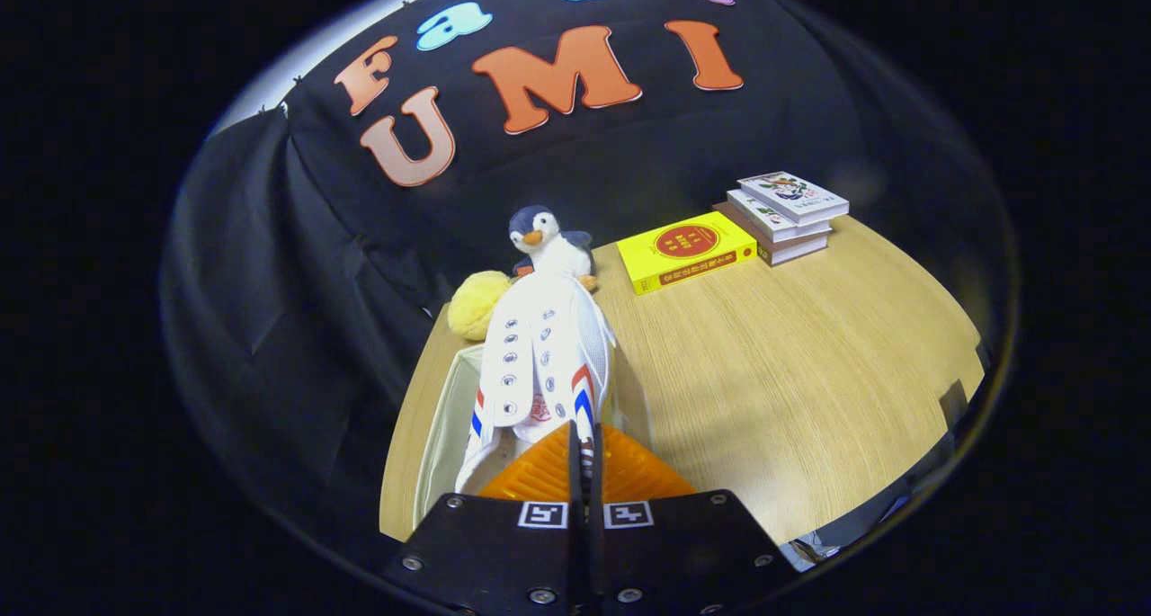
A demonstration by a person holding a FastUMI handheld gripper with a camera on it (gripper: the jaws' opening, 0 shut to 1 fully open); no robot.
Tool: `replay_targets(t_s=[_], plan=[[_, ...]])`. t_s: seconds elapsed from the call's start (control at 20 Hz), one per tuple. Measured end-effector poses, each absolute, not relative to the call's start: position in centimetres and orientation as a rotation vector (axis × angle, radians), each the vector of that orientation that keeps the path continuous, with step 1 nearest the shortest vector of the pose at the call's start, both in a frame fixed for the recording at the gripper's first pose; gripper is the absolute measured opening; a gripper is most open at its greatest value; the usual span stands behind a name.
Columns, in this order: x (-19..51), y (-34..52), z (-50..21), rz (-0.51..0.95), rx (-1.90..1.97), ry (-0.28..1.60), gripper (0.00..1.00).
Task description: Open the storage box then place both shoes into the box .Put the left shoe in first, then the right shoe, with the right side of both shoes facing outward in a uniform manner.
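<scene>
One white shoe (539, 364), lower centre of frame, is pinched at its thin rear edge by the tool (584, 459), above the open storage box (441, 427). Probably light and floppy, so it's best gripped at the stiffer heel.

Shoe (539, 364) heel end hidden behind the gripper (584, 459) fingers, which sit nearly closed on a thin strip of it; sole side can't be seen. Storage box (445, 418) mostly covered by the shoe, only its left wall shows, lower centre-left. Penguin plush (548, 238) lower body hidden by the shoe toe. Yellow fluffy ball (477, 303) partly hidden. Book (688, 250) cover text too small to read. Table (809, 364) cut off at lower right.
</scene>
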State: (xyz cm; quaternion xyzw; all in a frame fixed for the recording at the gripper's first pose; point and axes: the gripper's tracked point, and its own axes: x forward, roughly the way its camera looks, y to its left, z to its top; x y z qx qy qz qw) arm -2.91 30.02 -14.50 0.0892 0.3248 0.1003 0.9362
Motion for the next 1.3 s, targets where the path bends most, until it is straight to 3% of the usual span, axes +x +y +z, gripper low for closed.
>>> replay_targets(t_s=[0.45, 0.6, 0.65, 0.7, 0.8, 0.9, 1.1, 1.3], plan=[[-3.3, 31.9, -19.1, 0.117, 0.058, 0.755, 0.03], [-2.7, 33.6, -16.5, 0.176, 0.093, 0.696, 0.25], [-2.7, 33.3, -16.1, 0.179, 0.073, 0.685, 0.34], [-2.6, 33.0, -15.5, 0.183, 0.064, 0.675, 0.5], [-2.4, 32.4, -14.2, 0.185, 0.084, 0.648, 0.68], [-2.1, 31.1, -12.8, 0.173, 0.096, 0.617, 0.8], [-1.3, 28.1, -9.7, 0.153, 0.094, 0.551, 0.98], [-0.8, 24.4, -6.4, 0.141, 0.08, 0.483, 0.99]])
